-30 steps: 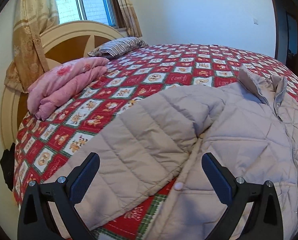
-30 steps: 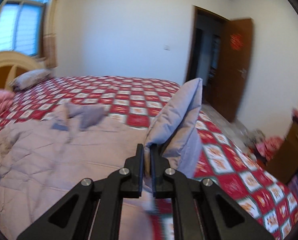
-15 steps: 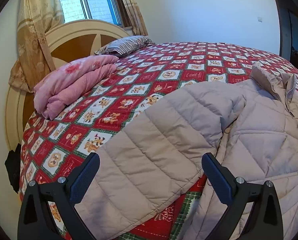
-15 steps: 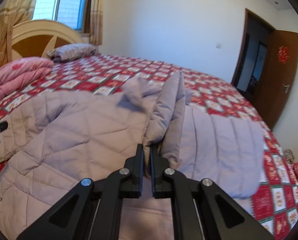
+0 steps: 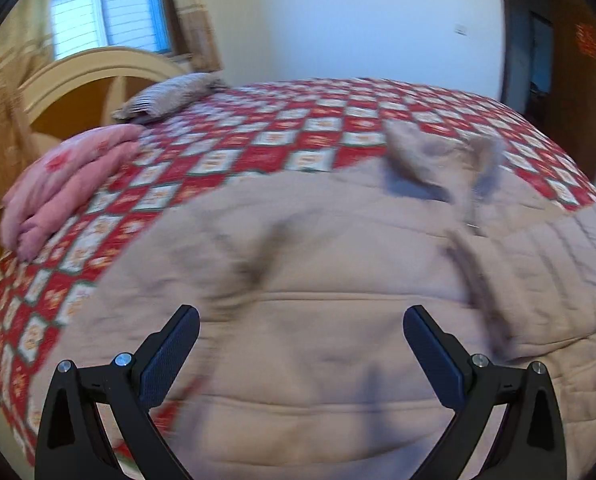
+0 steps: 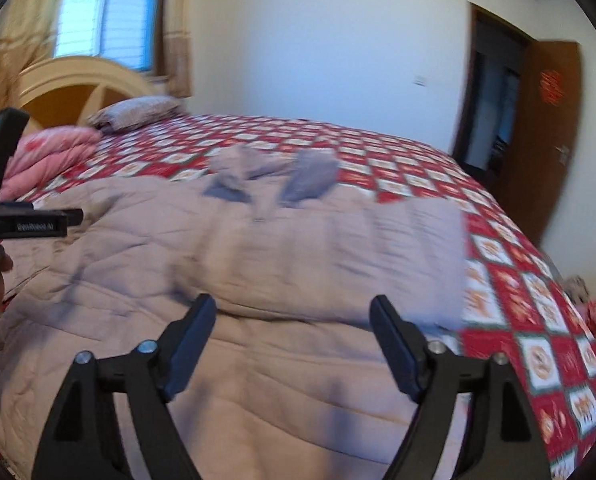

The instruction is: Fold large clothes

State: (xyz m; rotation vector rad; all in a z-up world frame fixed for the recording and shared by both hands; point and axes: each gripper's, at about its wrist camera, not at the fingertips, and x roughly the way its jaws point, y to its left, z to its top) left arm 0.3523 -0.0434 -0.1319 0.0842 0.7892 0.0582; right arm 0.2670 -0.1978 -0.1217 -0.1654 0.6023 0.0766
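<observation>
A beige quilted jacket (image 5: 338, 264) lies spread on the bed, collar (image 5: 426, 160) toward the far side. In the right wrist view the same jacket (image 6: 225, 264) has its right sleeve (image 6: 378, 248) lying folded across the body. My left gripper (image 5: 300, 344) hangs open just above the jacket's near part, nothing between its fingers. My right gripper (image 6: 293, 340) has its jaws opening wide over the jacket with nothing between them. The left gripper's body (image 6: 1, 200) and a hand show at the left edge of the right wrist view.
The bed wears a red and white patterned bedspread (image 5: 281, 136). A folded pink blanket (image 5: 69, 180) and a striped pillow (image 5: 165, 98) lie near the headboard (image 5: 89, 92). A wooden door (image 6: 554, 132) stands open at the right, with clutter on the floor (image 6: 594, 304).
The right gripper let go of the sleeve, which now lies across the jacket, and its jaws spread apart. The left gripper swung right, from the left sleeve to over the jacket's body.
</observation>
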